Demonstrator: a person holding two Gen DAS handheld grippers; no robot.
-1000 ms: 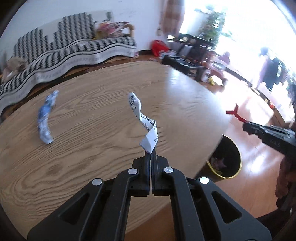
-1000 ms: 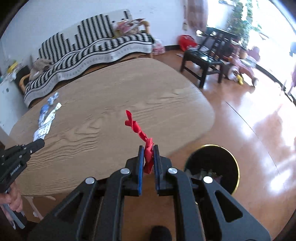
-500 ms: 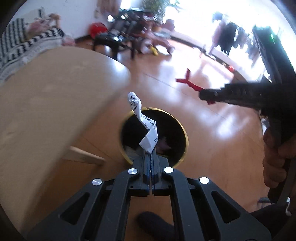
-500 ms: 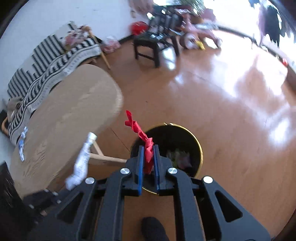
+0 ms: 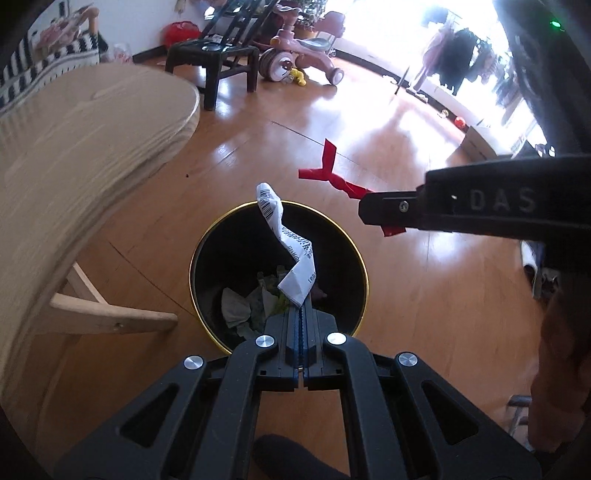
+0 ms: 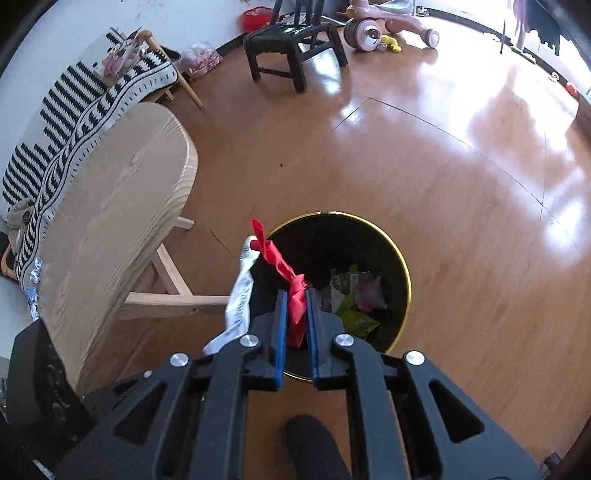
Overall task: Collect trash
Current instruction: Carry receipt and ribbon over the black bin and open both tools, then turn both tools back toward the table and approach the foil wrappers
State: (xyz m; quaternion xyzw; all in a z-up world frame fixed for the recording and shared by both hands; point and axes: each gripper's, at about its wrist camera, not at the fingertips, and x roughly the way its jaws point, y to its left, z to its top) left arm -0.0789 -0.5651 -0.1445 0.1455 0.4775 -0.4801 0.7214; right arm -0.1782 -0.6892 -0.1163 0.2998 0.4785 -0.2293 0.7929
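My left gripper [image 5: 300, 308] is shut on a twisted white printed wrapper [image 5: 291, 251], which hangs over the mouth of a black bin with a gold rim [image 5: 364, 266]. Crumpled trash [image 5: 243, 306] lies at the bin's bottom. My right gripper [image 6: 294, 295] is shut on a twisted red wrapper [image 6: 284, 269] above the same bin [image 6: 400, 266]. In the left wrist view the right gripper [image 5: 365, 212] reaches in from the right with the red wrapper [image 5: 332, 177] sticking out. The white wrapper [image 6: 240, 295] shows to the left in the right wrist view.
A light wooden table [image 6: 110, 206] stands left of the bin, with a silvery-blue wrapper [image 6: 35, 291] at its far edge. A black chair [image 6: 291, 44], a pink ride-on toy [image 6: 388, 26] and a striped sofa [image 6: 74, 110] stand farther back on the shiny wood floor [image 6: 461, 177].
Both grippers swung off the tabletop to the right and down, and now hang over the bin with their wrappers still held. The bin looks larger and closer.
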